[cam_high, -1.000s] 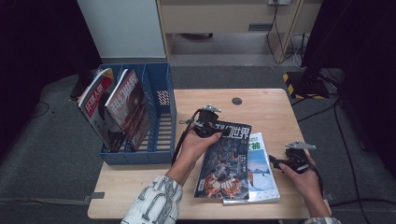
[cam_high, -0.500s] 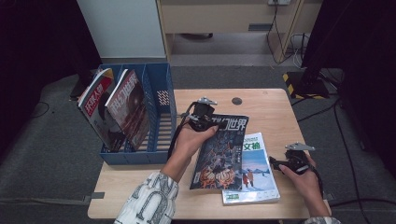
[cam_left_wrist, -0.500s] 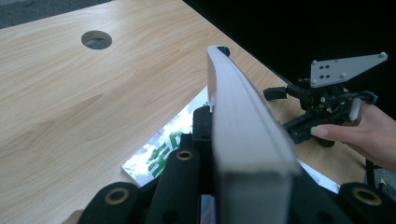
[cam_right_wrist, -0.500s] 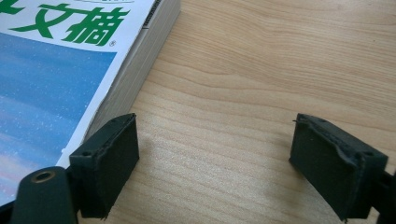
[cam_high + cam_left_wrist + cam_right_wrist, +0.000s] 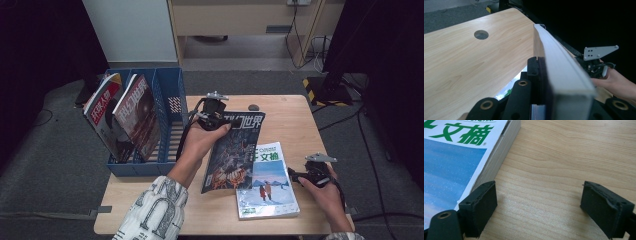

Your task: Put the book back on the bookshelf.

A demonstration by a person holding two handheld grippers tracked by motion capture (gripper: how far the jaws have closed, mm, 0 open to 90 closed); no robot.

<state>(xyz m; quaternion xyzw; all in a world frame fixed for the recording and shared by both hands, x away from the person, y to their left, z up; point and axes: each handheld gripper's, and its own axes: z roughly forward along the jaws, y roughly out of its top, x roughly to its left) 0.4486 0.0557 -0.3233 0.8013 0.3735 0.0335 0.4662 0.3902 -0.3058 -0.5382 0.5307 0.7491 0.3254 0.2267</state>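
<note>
My left gripper [image 5: 212, 119] is shut on the top edge of a dark magazine [image 5: 234, 150] and holds it tilted above the table, its lower end over the wood. In the left gripper view one black pad [image 5: 533, 72] presses the magazine's pale page edge [image 5: 564, 67]. A blue-and-white magazine [image 5: 267, 182] lies flat at the front right. My right gripper [image 5: 296, 175] rests on the table just right of it, open. Its jaws have just been opening, with bare wood between them [image 5: 539, 210] and the magazine's spine [image 5: 496, 157] beside the left pad.
A blue file rack [image 5: 170, 100] stands off the table's left end with two magazines [image 5: 131, 115] leaning in it. A round cable hole [image 5: 254, 107] sits near the far edge of the wooden table [image 5: 300, 120]. Dark cabinets and cables lie behind.
The left gripper has lifted the dark magazine up and leftward off the blue-and-white one, which now lies uncovered. The right hand has stayed put.
</note>
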